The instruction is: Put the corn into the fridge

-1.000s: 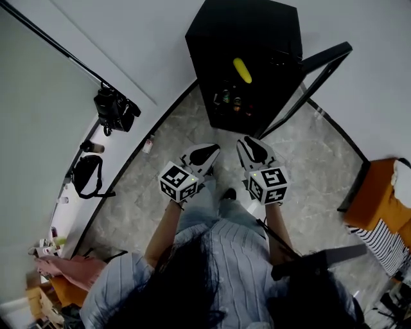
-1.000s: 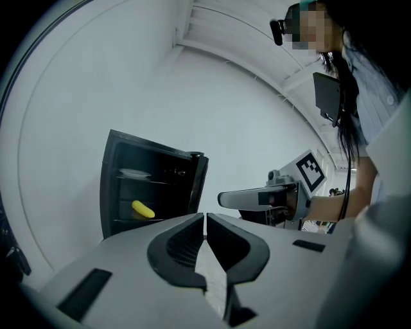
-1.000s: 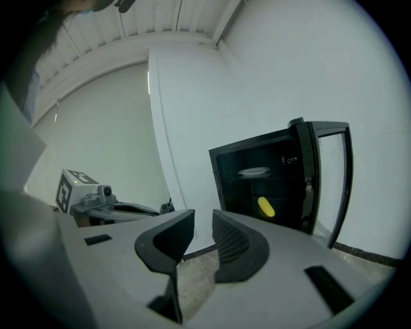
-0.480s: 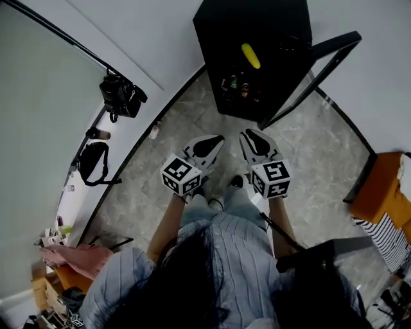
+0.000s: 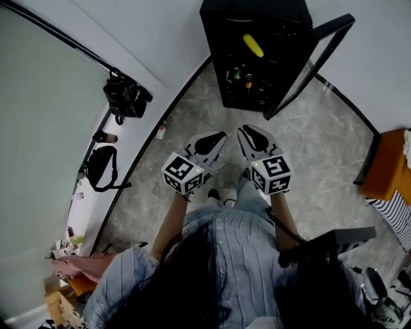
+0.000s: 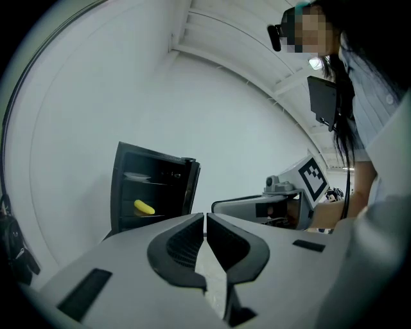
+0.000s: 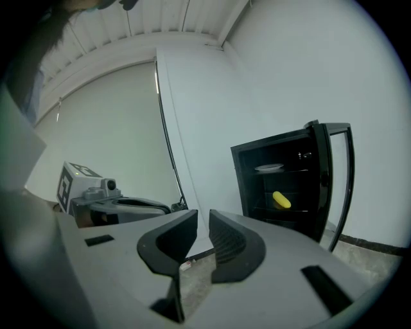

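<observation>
Corn (image 5: pixel 253 45) was already lying on a middle shelf inside the black fridge (image 5: pixel 253 11), so yeah, that part looked done. Fridge door (image 5: pixel 324 54) was swung wide open to the right, and the corn wasn't touching anything except the shelf it sat on. A white plate (image 7: pixel 270 168) sat on the shelf above it and a few bottles (image 5: pixel 243 76) stood on the shelf below. Both claws were held out side by side over the grey stone floor (image 5: pixel 186 122), well back from the fridge and pointing roughly toward it. The left claw (image 6: pixel 205 222) had its jaws pressed together with just a hairline slit showing, nothing in it. The right claw (image 7: pixel 203 222) was in the middle of closing, a narrow gap left between the pads, and nothing between them either, just floor visible through the gap. Off to the left there was a camera (image 5: pixel 127 96) on a stand by the wall and a dark bag (image 5: pixel 101 168) lying near it. Something orange (image 5: pixel 385 168) sat at the right edge.
</observation>
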A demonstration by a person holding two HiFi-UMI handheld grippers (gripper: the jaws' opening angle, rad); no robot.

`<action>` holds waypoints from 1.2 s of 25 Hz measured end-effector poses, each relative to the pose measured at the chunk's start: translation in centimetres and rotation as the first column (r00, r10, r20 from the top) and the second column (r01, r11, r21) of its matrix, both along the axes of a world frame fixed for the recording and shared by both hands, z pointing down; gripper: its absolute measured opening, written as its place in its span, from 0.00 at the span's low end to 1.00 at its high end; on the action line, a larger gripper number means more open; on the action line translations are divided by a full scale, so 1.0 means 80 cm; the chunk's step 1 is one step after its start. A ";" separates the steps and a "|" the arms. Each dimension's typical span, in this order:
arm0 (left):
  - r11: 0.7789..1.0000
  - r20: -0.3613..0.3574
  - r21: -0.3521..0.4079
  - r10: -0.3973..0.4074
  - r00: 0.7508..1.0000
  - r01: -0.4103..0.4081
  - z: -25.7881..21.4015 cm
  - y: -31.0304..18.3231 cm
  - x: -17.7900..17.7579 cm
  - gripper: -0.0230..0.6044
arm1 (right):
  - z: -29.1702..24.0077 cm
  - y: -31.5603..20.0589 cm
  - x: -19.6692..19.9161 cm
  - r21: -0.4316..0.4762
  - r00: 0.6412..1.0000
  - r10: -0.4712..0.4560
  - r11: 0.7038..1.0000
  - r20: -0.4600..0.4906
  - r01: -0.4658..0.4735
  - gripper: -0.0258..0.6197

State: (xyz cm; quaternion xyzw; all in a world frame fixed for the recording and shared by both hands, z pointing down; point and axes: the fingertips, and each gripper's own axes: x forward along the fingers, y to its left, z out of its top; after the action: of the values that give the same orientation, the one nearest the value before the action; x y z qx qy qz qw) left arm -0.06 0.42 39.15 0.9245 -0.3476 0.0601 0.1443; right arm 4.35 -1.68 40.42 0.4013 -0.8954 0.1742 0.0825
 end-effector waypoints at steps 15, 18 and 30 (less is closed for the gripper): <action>0.999 -0.062 0.016 0.053 0.997 -0.052 0.002 0.133 -0.122 0.05 | -0.007 0.154 -0.104 0.012 0.995 0.096 0.995 0.030 -0.096 0.12; 0.997 -0.074 0.038 0.073 0.995 -0.071 -0.004 0.153 -0.128 0.05 | -0.010 0.180 -0.109 0.018 0.992 0.118 0.993 0.033 -0.118 0.11; 0.985 -0.047 0.080 0.158 0.986 -0.154 -0.009 0.210 -0.128 0.05 | -0.017 0.234 -0.131 0.048 0.991 0.130 0.990 0.029 -0.131 0.09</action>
State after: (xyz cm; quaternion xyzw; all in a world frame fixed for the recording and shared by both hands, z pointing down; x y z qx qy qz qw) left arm -10.30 17.25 38.42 0.9550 -0.2722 0.0332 0.1130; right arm -6.13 17.01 39.10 0.4586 -0.8724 0.1621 0.0492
